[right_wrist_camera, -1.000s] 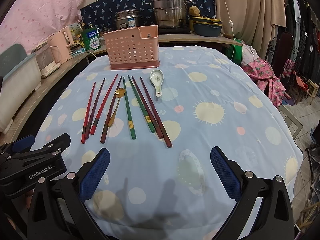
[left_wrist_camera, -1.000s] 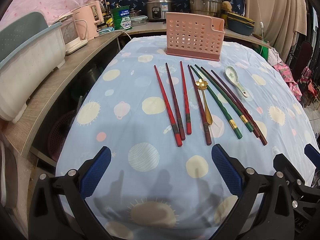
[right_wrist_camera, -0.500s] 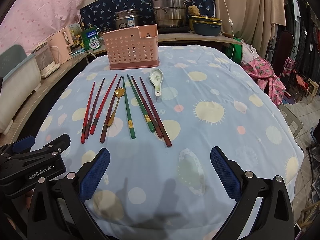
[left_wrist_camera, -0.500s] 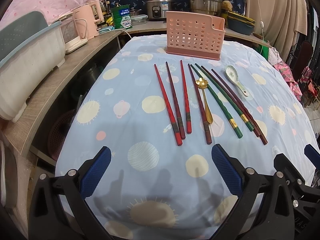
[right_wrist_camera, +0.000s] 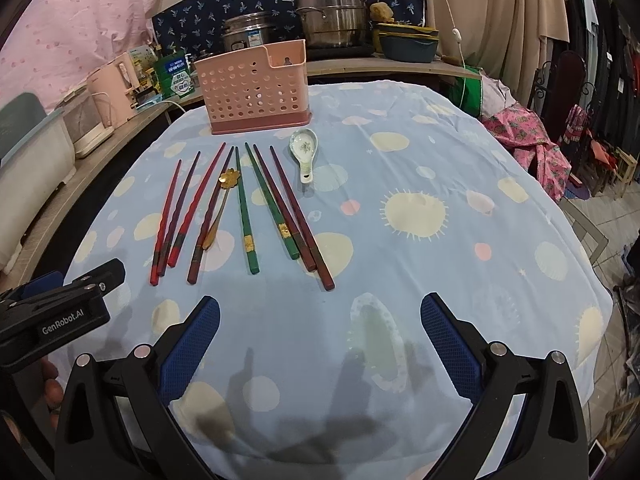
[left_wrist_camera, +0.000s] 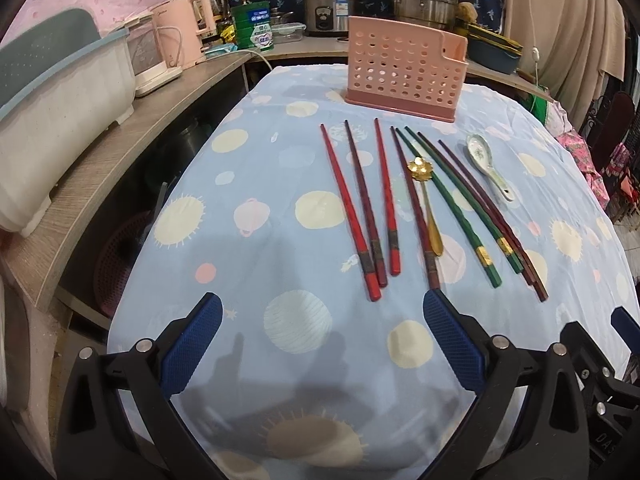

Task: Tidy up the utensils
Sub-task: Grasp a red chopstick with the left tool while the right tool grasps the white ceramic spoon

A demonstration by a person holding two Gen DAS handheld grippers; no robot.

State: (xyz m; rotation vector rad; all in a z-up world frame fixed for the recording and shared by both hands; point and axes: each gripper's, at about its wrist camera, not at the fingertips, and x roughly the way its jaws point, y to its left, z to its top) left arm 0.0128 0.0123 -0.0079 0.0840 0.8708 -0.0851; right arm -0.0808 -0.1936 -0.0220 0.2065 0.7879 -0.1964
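A pink perforated utensil holder [left_wrist_camera: 404,74] [right_wrist_camera: 256,90] stands at the far side of the table. In front of it lie several chopsticks in a row: red ones [left_wrist_camera: 347,204] [right_wrist_camera: 196,208], green ones [left_wrist_camera: 452,208] [right_wrist_camera: 244,212] and dark maroon ones [left_wrist_camera: 492,216] [right_wrist_camera: 300,216]. A gold flower-shaped spoon [left_wrist_camera: 426,204] [right_wrist_camera: 220,208] lies among them, and a white ceramic spoon [left_wrist_camera: 486,166] [right_wrist_camera: 305,152] lies to their right. My left gripper [left_wrist_camera: 320,340] hovers open near the table's front edge, just short of the chopstick ends. My right gripper [right_wrist_camera: 320,340] is open beside it, nothing between its fingers.
A blue dotted cloth [right_wrist_camera: 420,216] covers the table. A wooden counter [left_wrist_camera: 100,160] on the left carries a white bin [left_wrist_camera: 52,108], a pink kettle [left_wrist_camera: 184,28] and jars. Steel pots [right_wrist_camera: 332,12] stand behind. Clothes and chairs [right_wrist_camera: 560,136] crowd the right side.
Both grippers have barely drifted toward the chopsticks. Nothing on the table has moved.
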